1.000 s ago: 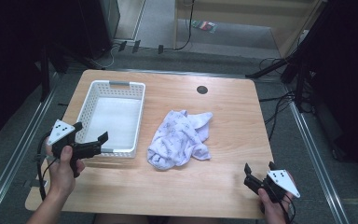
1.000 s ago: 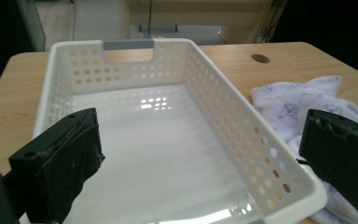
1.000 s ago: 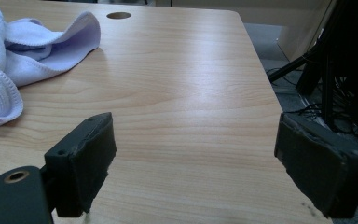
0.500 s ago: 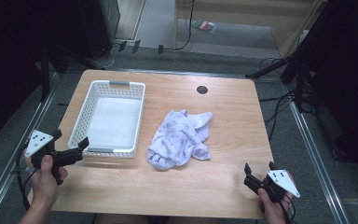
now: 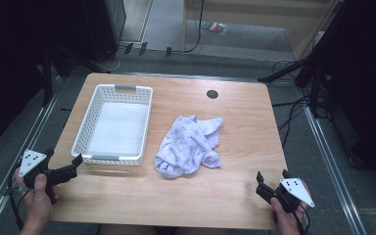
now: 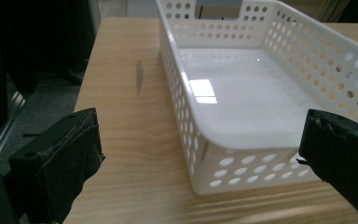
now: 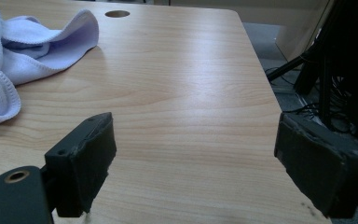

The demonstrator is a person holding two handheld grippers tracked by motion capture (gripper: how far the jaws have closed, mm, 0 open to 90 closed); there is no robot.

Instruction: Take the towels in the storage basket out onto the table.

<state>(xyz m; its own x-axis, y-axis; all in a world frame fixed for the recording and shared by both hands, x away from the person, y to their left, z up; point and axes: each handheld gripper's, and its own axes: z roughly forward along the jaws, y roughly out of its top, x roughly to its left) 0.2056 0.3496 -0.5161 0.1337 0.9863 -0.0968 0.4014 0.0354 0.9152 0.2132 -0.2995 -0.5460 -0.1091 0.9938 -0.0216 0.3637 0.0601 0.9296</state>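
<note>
While both tools sit at the near edge of the table (image 5: 235,191), nothing is gripped; notes follow.

Left gripper (image 5: 63,169): jaws apart and empty, held just off the near-left corner of the white basket (image 5: 93,107). In the left gripper view the basket's (image 6: 242,140) near wall lies between the two black jaws, not touched by either. Judgement: the hand is parked beside the basket, possibly to steady it or simply to wait.

Right gripper (image 5: 271,183): jaws apart and empty, low at the near-right corner of the table, well apart from everything. Its own view looks along bare wood (image 7: 182,93) with the cloth (image 7: 32,42) off at the far left. Judgement: aimed loosely toward the cloth, not yet reaching.

Cloth (image 5: 188,144): pale lilac-white towel with a faint print, crumpled in a loose heap near the middle of the table, just beside the basket's right wall but not clearly touching it. Stitched hem shows in the right gripper view.

Basket: perforated plastic, empty, grey strips at both short ends, long axis running away from the person. Judgement: it stands open next to the cloth as the likely place for it.

Cable hole (image 5: 212,93): dark round grommet at the far side of the table.

Writing: no brand, label or legible text on cloth, basket or grippers.
</note>
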